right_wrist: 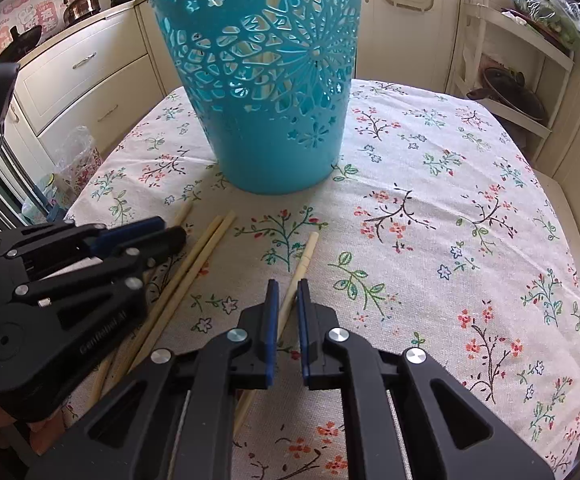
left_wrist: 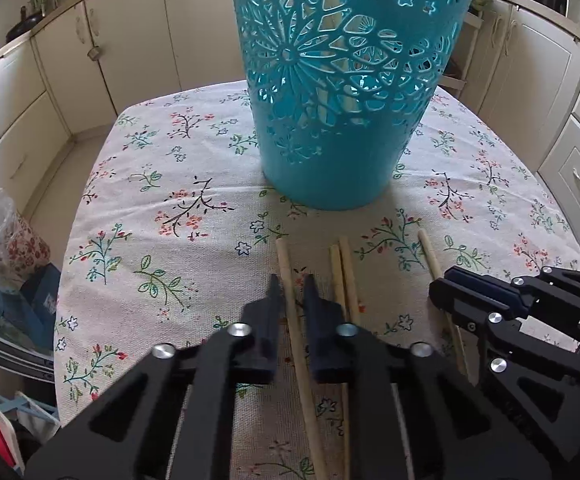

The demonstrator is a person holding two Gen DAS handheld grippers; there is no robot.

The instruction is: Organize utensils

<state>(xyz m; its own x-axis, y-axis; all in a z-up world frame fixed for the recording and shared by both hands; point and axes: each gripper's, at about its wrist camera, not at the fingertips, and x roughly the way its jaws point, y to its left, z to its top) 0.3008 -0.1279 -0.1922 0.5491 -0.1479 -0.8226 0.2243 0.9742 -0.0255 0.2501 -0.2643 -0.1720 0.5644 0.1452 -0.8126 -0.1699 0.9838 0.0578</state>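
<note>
A tall teal cut-out basket [left_wrist: 338, 92] stands on the floral tablecloth [left_wrist: 149, 208]; it also shows in the right wrist view [right_wrist: 265, 92]. Several wooden chopsticks lie in front of it. My left gripper [left_wrist: 292, 286] straddles the leftmost chopstick [left_wrist: 290, 292], jaws narrowly open around it, not clamped. A pair of chopsticks [left_wrist: 344, 276] lies just to its right. My right gripper [right_wrist: 287, 292] straddles the rightmost chopstick [right_wrist: 302, 266], jaws narrowly open. The right gripper also shows in the left wrist view [left_wrist: 446, 284], and the left gripper in the right wrist view [right_wrist: 171, 230].
Cream kitchen cabinets [left_wrist: 101, 40] surround the table. A plastic bag and boxes [left_wrist: 13, 248] sit off the table's left edge. A shelf with a pan [right_wrist: 510, 92] stands at the right. The tablecloth [right_wrist: 450, 200] stretches to the right of the basket.
</note>
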